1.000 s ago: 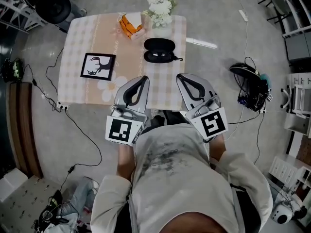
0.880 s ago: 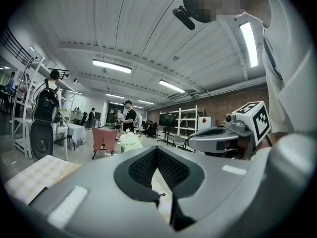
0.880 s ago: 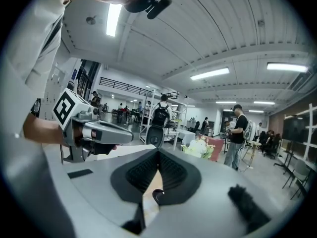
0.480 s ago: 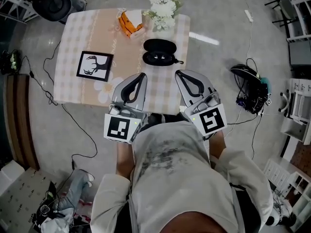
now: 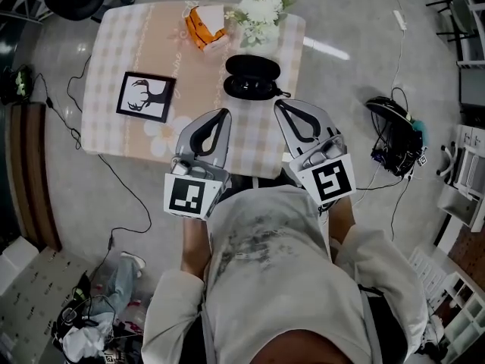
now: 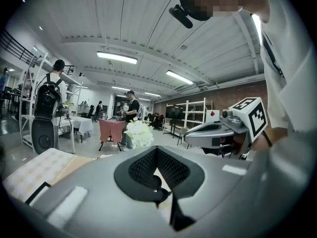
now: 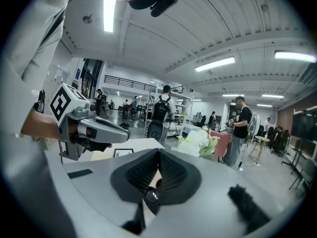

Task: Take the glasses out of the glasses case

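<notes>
At the centre of the head view stands a table [image 5: 114,67] with a checked cloth. Left gripper [image 5: 225,114] and right gripper [image 5: 280,104] hover over its near edge, each clenched tip to tip and empty. Just beyond them, near the white flowers [image 5: 261,6], lies the open black glasses case [image 5: 253,68], with the glasses [image 5: 248,89] inside.

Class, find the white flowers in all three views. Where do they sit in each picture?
Head view: white flowers top centre, far edge of the table.
Left gripper view: flowers left of centre, above the jaws.
Right gripper view: flowers right of centre, above the jaws.
Shared landmark: the checked table.
</notes>
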A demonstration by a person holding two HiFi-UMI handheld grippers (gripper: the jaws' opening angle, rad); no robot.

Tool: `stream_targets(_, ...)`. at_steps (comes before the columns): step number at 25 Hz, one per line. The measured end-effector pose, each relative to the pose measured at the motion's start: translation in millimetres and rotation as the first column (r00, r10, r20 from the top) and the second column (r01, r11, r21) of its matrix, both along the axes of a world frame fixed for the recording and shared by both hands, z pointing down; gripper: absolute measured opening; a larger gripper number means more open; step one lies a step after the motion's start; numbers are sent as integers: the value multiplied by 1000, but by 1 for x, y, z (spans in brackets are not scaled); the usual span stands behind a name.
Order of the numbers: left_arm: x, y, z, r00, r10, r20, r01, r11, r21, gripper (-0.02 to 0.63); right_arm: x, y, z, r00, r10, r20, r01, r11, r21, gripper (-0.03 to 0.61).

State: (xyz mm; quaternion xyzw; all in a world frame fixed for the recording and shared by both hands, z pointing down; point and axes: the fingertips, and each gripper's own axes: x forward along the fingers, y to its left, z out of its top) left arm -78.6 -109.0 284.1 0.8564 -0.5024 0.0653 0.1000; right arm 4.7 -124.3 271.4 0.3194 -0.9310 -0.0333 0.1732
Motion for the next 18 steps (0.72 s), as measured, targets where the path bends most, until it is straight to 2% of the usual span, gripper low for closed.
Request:
stream_targets(4, 5, -5, 10, 1000, 4, -4, -4, 999, -47, 8, 0, -9, 10, 1000, -6, -7, 6, 1000, -15, 17)
stream_targets(18, 12, -20, 41, 1000, 9, 8, -8, 996, -87, 8, 0, -32, 45, 999, -6, -40, 4, 999, -43, 17)
